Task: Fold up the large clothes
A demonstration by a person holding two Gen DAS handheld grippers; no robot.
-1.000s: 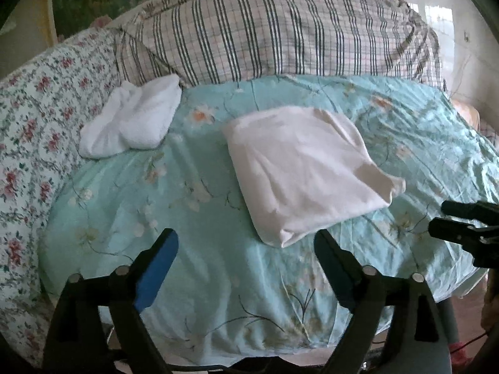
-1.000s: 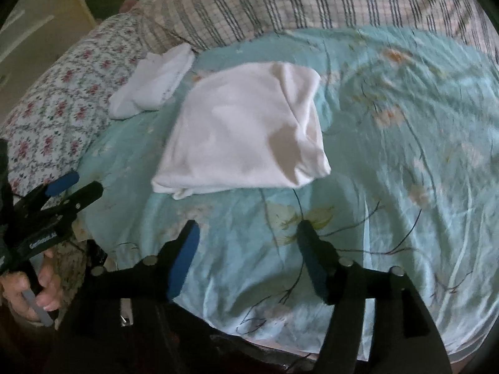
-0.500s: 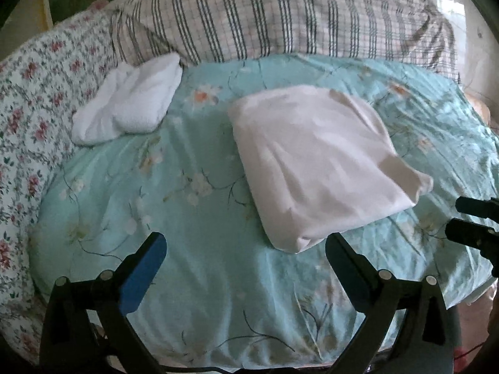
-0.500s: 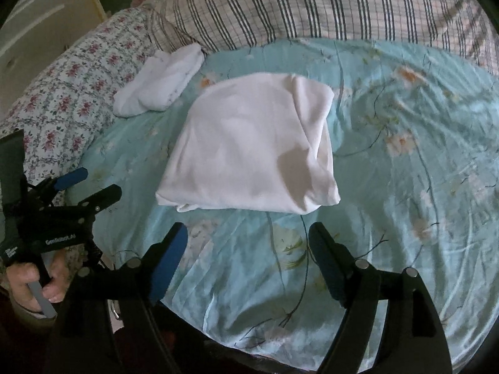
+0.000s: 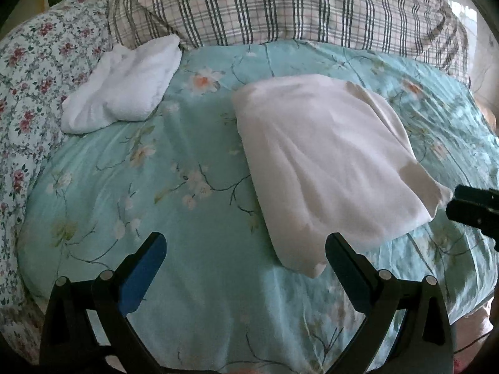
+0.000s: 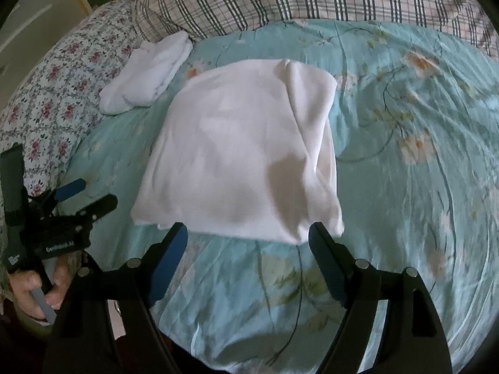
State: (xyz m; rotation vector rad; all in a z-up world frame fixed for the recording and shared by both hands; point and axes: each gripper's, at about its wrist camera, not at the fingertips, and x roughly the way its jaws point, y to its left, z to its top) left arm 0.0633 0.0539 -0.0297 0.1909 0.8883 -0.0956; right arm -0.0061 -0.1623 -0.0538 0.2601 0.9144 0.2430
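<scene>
A white garment (image 5: 324,155) lies folded into a thick rectangle on the turquoise floral bedspread (image 5: 156,187); it also shows in the right wrist view (image 6: 243,155). My left gripper (image 5: 244,243) is open and empty, its right finger just in front of the garment's near-left corner. My right gripper (image 6: 248,233) is open and empty, its fingertips at the garment's near edge. The right gripper shows at the right edge of the left wrist view (image 5: 474,208), by the garment's right corner. The left gripper shows in the right wrist view (image 6: 81,196), hand-held and left of the garment.
A smaller folded white cloth (image 5: 124,84) lies at the back left, also seen in the right wrist view (image 6: 149,71). A plaid pillow (image 5: 280,6) lines the back. A floral pink-and-white cover (image 5: 28,71) runs along the left side.
Both grippers have moved forward toward the folded garment, which now looks larger and closer. Both stay open. The garment and the small cloth have not moved.
</scene>
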